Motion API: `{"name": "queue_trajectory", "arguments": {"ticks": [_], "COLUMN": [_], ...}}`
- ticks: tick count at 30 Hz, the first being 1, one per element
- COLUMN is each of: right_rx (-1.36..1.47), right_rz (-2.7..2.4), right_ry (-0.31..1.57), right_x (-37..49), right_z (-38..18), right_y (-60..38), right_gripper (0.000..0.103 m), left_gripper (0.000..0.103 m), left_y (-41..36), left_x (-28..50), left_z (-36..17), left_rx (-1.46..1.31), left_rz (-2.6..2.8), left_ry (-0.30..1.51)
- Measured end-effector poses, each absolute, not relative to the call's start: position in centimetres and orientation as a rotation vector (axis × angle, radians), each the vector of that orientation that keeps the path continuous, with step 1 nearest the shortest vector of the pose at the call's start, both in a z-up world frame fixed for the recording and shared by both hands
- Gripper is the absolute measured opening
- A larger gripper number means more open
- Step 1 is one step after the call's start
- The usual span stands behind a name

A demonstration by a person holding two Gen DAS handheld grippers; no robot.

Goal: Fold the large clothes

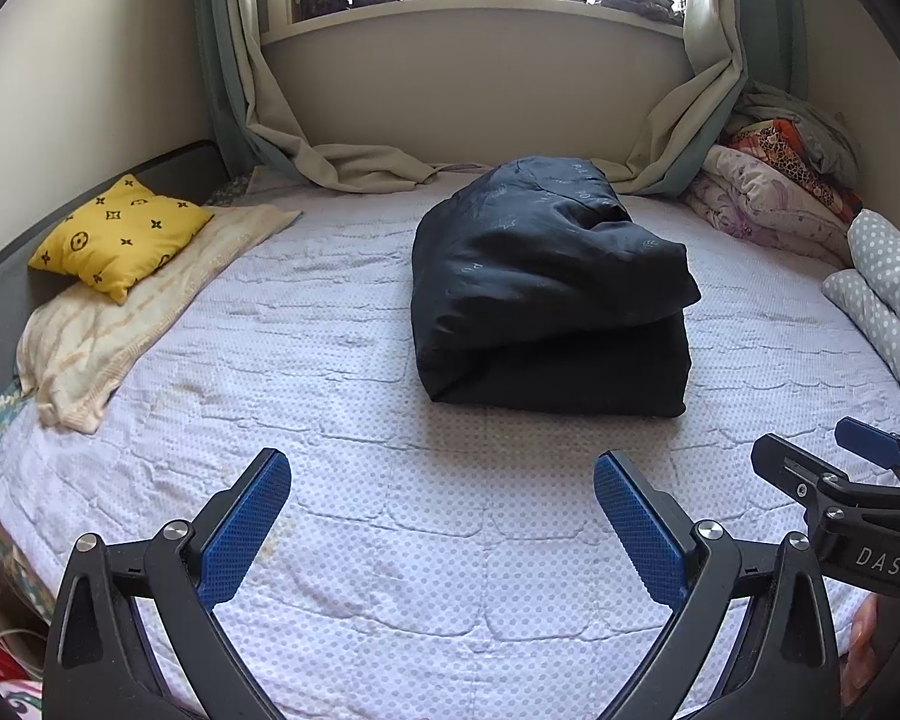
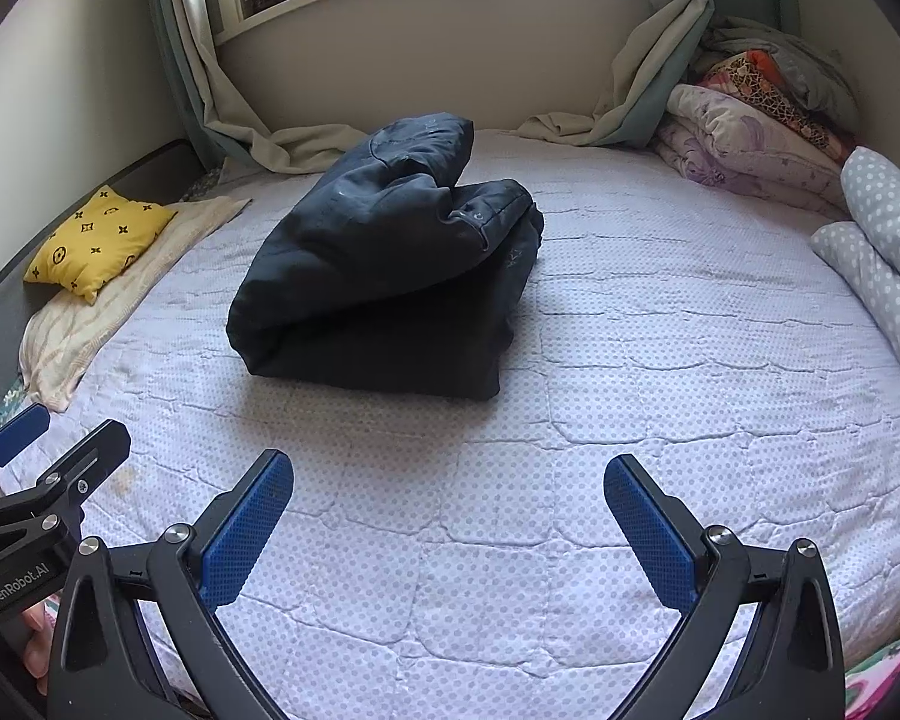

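A dark navy padded garment (image 1: 546, 294) lies folded into a thick bundle in the middle of the bed; it also shows in the right wrist view (image 2: 390, 276). My left gripper (image 1: 441, 474) is open and empty, hovering over the bed short of the bundle. My right gripper (image 2: 450, 480) is open and empty too, also short of the bundle, which lies ahead and to its left. The right gripper shows at the right edge of the left wrist view (image 1: 810, 450), and the left gripper at the left edge of the right wrist view (image 2: 60, 432).
The bed has a pale dotted quilted cover (image 1: 390, 540). A yellow patterned pillow (image 1: 120, 234) on a cream towel (image 1: 120, 324) lies at the left. Folded floral quilts (image 1: 768, 198) and a grey dotted duvet (image 1: 888, 282) are at the right. Curtains (image 1: 354, 162) trail onto the far edge.
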State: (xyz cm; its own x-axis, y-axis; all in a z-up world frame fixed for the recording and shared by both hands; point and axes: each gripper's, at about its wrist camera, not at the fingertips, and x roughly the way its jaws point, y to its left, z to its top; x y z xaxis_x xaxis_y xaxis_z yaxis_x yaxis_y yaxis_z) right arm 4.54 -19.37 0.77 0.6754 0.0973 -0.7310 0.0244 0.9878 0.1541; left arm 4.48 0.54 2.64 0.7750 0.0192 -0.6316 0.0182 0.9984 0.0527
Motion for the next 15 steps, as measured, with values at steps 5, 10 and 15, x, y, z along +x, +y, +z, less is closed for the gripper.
{"name": "queue_trajectory", "arguments": {"ticks": [5, 10, 15], "right_rx": [0.16, 0.165, 0.165], "right_rz": [0.038, 0.038, 0.044], "right_ry": [0.83, 0.831, 0.836], "right_x": [4.55, 4.55, 4.57], "right_z": [0.71, 0.66, 0.54], "right_y": [-19.52, -19.62, -19.68], "right_gripper": [0.103, 0.103, 0.103], "left_gripper": [0.103, 0.103, 0.103], "left_y": [0.6, 0.66, 0.6], "left_x": [4.51, 4.48, 4.49], "left_z": [2.63, 2.59, 2.44], "left_rx": [0.057, 0.056, 0.063], "left_rz": [0.002, 0.004, 0.007], "left_ry": [0.685, 0.684, 0.687]}}
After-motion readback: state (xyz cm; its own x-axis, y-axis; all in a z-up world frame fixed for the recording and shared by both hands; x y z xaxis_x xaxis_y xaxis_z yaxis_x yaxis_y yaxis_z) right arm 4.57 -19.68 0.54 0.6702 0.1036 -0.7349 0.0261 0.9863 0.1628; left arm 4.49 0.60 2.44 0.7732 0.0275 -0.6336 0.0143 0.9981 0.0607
